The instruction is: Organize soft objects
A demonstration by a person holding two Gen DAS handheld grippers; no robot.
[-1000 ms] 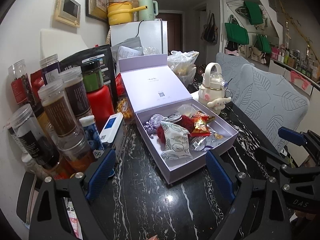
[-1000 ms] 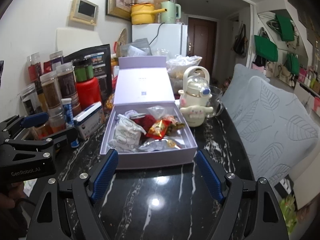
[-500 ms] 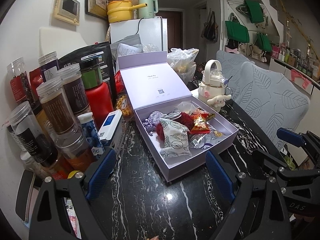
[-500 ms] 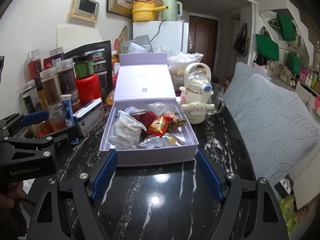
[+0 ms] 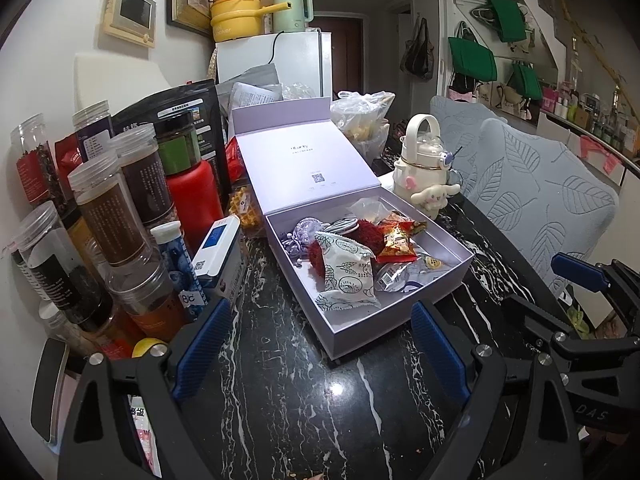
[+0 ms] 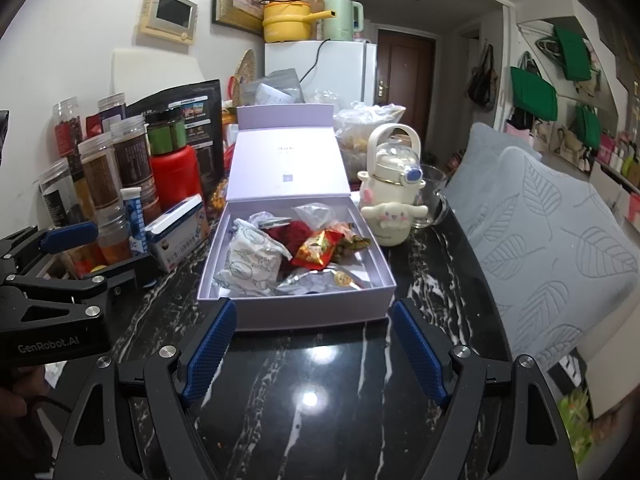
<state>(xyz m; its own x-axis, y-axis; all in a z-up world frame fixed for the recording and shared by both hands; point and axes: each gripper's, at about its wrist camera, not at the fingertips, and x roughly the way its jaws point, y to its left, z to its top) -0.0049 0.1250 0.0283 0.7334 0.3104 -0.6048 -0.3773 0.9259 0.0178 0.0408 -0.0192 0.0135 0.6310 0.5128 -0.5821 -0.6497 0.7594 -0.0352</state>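
- The left claw [image 5: 320, 332] is hovering over the black white-veined marble tabletop [image 5: 280, 400], its blue-padded fingers [image 5: 202, 346] standing wide apart with nothing between them.
- The right claw [image 6: 314, 338] is hanging just in front of the near wall of the open lavender cardboard box [image 6: 296, 312], its jaws likewise spread wide and gripping nothing.
- The box is sitting on the tabletop with its hinged lid [image 6: 286, 160] standing up at the back.
- The soft things are lying inside the box: a white printed snack pouch [image 6: 252, 264] at the left, a dark red fluffy item [image 6: 292, 234] behind it, a red and gold foil snack packet [image 6: 318, 252] in the middle, and a silvery foil pack [image 6: 316, 282] against the near wall.
- In the left wrist view a lilac scrunchie-like piece [image 5: 304, 228] is showing at the back left corner of the box.
- A cream kettle-shaped bottle with a white long-eared plush figure [image 6: 394, 200] is standing just to the right of the box.
- Clear plastic jars with dark contents [image 6: 100, 176], a red canister [image 6: 174, 176] and a blue and white carton [image 6: 178, 232] are crowding the tabletop to the left of the box.
- A grey leaf-patterned cushion [image 6: 540, 248] is lying beyond the right edge.
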